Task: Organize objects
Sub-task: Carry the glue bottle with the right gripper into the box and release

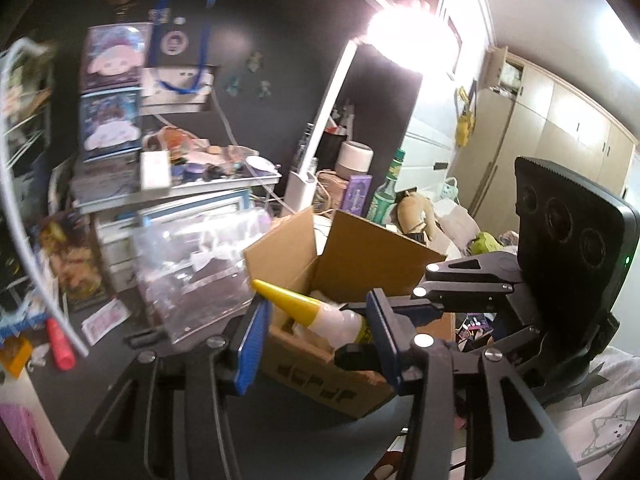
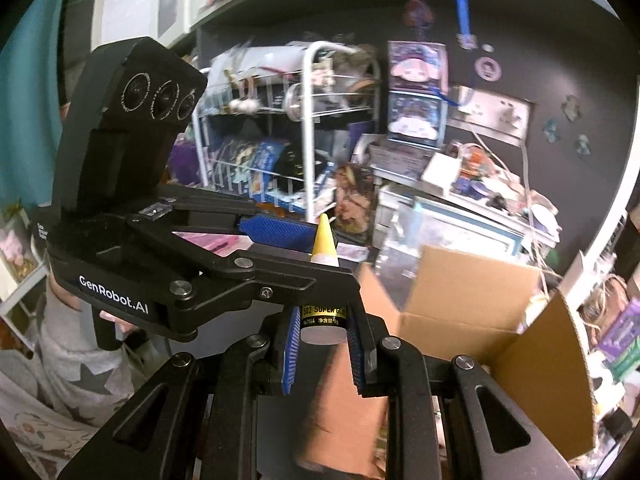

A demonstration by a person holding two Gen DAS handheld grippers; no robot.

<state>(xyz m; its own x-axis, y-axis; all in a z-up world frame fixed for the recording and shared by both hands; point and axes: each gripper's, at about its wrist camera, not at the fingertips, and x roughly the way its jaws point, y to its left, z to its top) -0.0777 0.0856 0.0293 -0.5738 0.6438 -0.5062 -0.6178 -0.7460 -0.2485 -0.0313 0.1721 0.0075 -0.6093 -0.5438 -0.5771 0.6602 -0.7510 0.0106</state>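
Observation:
A small super glue bottle (image 1: 320, 312) with a yellow cone cap is held over an open cardboard box (image 1: 360, 376). My right gripper (image 2: 322, 344) is shut on the bottle's base (image 2: 324, 322); its yellow tip (image 2: 324, 240) rises behind the left gripper's arm. My left gripper (image 1: 316, 344) is open, with one blue pad on each side of the bottle. The right gripper's fingers (image 1: 360, 356) come in from the right in the left wrist view. The box (image 2: 472, 320) stands with its flaps up, to the right of the bottle.
A clear plastic bag (image 1: 188, 272) lies left of the box. A white wire rack (image 2: 304, 136) and stacked boxes fill the desk's back. A white lamp arm (image 1: 324, 120), a green bottle (image 1: 386, 188) and a red tube (image 1: 60, 344) stand around.

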